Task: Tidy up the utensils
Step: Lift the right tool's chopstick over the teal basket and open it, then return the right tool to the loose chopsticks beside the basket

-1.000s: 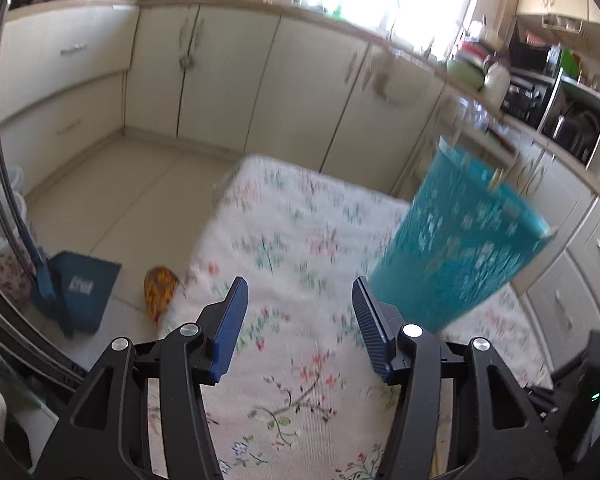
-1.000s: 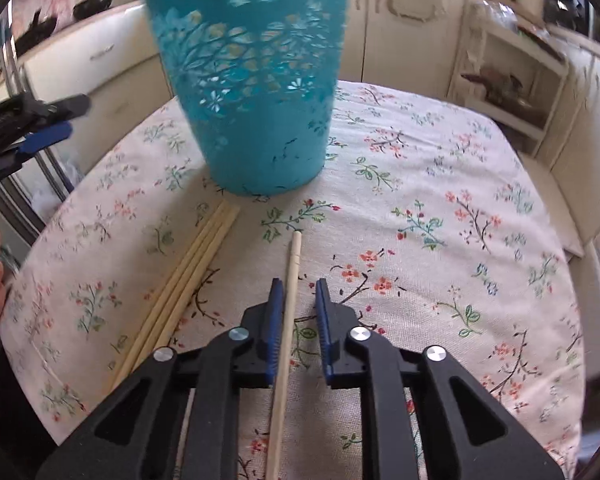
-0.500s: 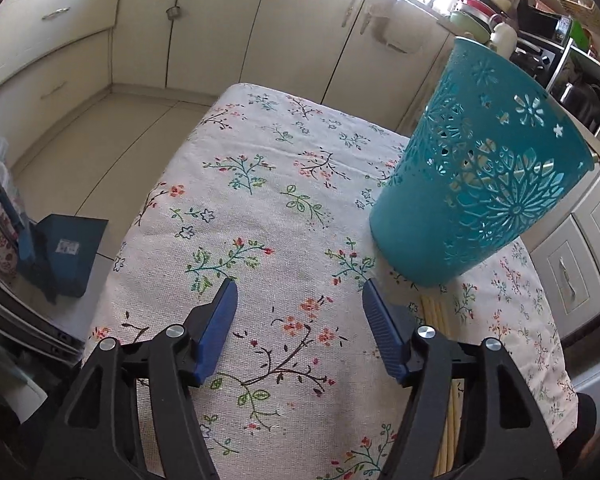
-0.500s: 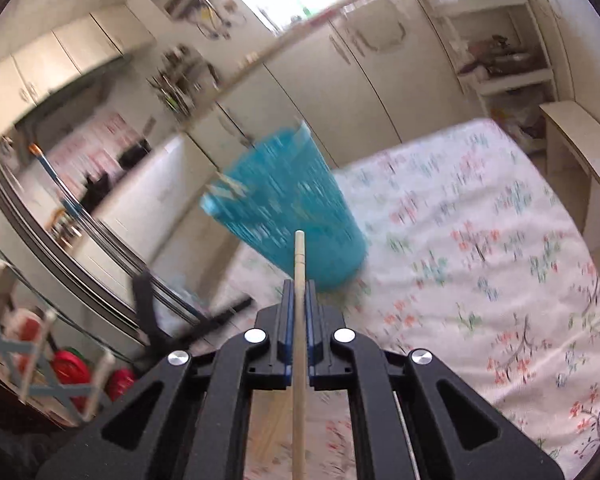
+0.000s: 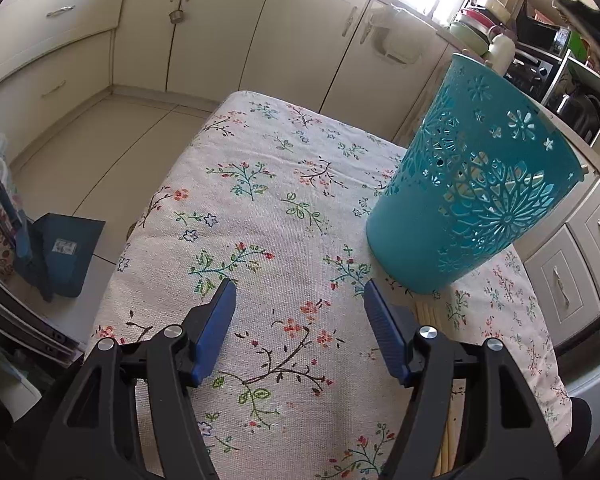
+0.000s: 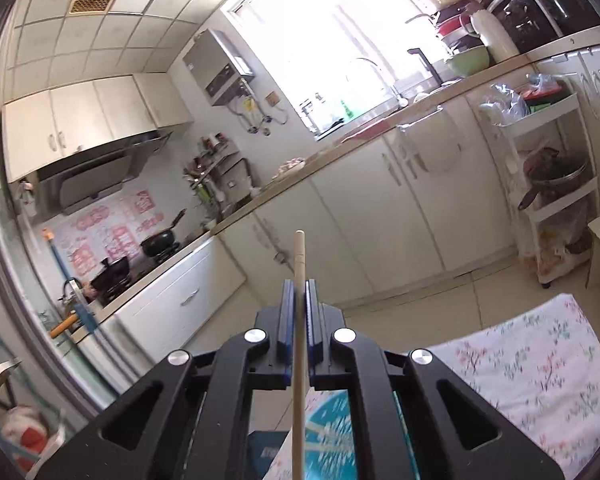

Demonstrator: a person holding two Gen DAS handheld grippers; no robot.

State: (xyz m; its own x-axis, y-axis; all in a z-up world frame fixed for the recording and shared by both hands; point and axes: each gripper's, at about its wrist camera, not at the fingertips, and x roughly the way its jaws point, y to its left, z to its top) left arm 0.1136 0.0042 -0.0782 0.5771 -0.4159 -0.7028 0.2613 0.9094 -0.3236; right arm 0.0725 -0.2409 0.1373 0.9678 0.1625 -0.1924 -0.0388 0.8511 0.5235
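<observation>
A teal cut-out utensil holder [image 5: 476, 192] stands on the flowered tablecloth [image 5: 260, 208], to the right of my left gripper [image 5: 298, 300]. That gripper hangs open over the cloth with nothing between its fingers. Several wooden chopsticks [image 5: 428, 312] lie on the cloth behind its right finger, at the holder's foot. My right gripper [image 6: 299, 292] is shut on one wooden chopstick [image 6: 299, 264], which sticks out past the fingertips toward the kitchen cabinets. In the right wrist view the teal holder [image 6: 332, 436] shows blurred below the gripper, between its arms.
Cream cabinets [image 5: 260, 32] and a counter with dishes [image 5: 484, 20] ring the table. A blue dustpan [image 5: 56, 252] stands on the floor at the left. A white shelf rack [image 6: 548, 184] stands beyond the table's far end [image 6: 540, 360].
My right gripper has lifted the chopstick off the cloth and swung up over the holder, now facing the cabinets. My left gripper has opened wider and sunk slightly toward the cloth.
</observation>
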